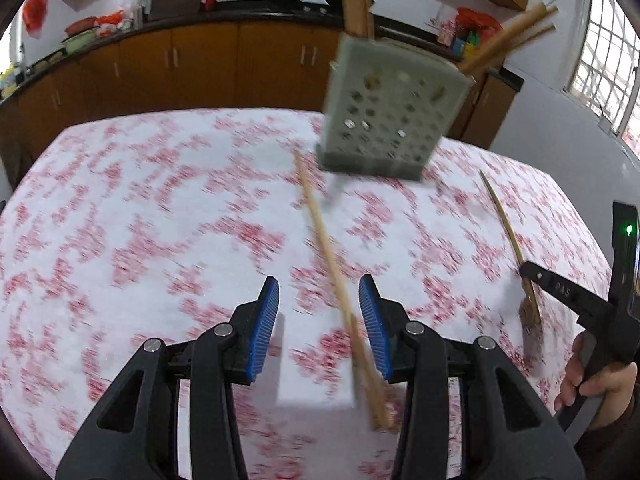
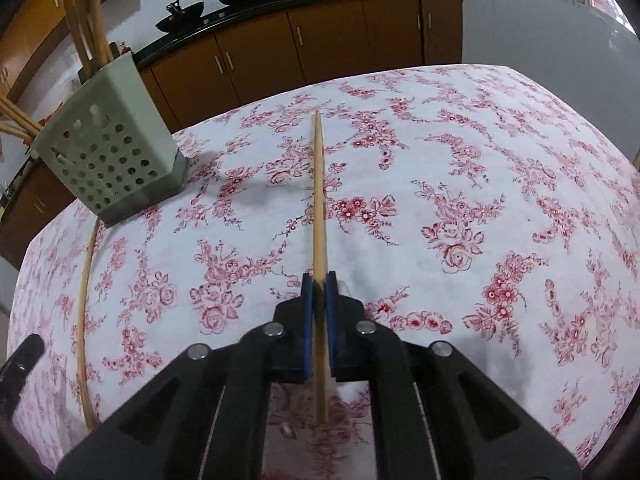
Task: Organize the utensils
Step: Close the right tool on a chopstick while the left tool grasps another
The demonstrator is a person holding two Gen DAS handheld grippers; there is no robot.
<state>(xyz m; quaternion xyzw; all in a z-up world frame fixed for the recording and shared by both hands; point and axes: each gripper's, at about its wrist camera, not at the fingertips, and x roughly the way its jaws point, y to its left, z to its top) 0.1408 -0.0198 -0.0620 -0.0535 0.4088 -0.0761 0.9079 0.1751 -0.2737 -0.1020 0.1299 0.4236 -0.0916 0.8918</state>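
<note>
I see a matt cloth (image 2: 460, 160), wooden chopsticks (image 2: 319, 200), a dull plastic holder (image 2: 108, 152), and ribbed blue pads (image 1: 264, 328).

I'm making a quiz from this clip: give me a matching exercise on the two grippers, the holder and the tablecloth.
1 left gripper
2 right gripper
3 utensil holder
4 tablecloth

a red flowers on white
b shut on a chopstick
c grey-green, perforated, holding chopsticks
d open, a chopstick between its pads

Pairs: 1-d, 2-b, 3-c, 4-a
</note>
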